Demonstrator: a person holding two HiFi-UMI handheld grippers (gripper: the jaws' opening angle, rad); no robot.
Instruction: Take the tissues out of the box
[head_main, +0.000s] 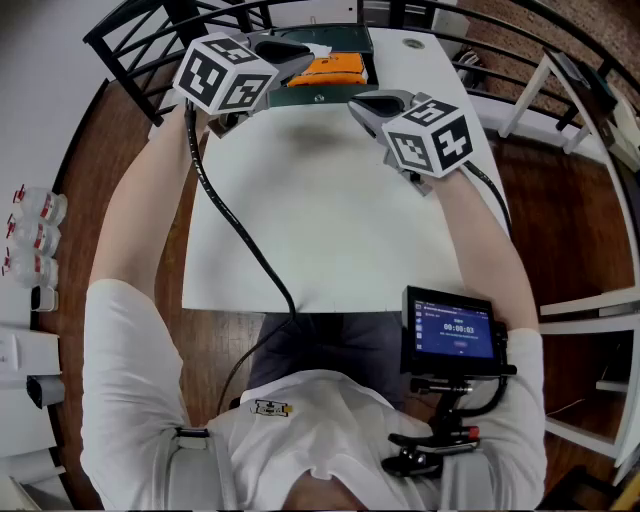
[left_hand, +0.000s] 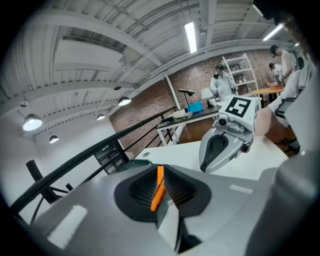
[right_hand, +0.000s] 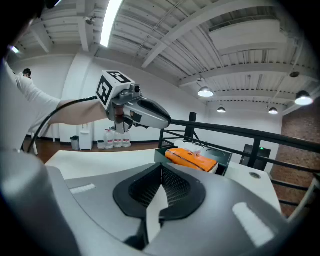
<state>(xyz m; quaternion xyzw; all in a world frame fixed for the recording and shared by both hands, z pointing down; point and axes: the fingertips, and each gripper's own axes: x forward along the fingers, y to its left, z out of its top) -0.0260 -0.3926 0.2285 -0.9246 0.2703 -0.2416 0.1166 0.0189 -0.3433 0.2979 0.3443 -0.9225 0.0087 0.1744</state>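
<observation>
tissue pack (head_main: 335, 68) in box (head_main: 300, 98), left hand-held gripper (head_main: 303, 60), right hand-held gripper (head_main: 357, 101), both closed

Only readable text is on the monitor (head_main: 458, 330), just off the table's (head_main: 330, 230) near edge, right side. Its timer reads 00:00:03, light digits on blue. The other lines on that screen are too small to read.

Left cube (head_main: 225, 75) and right cube (head_main: 432, 135), over the table's far half, carry black-and-white square coded markers with no letters or digits.

Orange pack (head_main: 335, 68) at the table's far edge has no legible print.

Bottles (head_main: 35, 235) left of the table have red labels, unreadable.
</observation>
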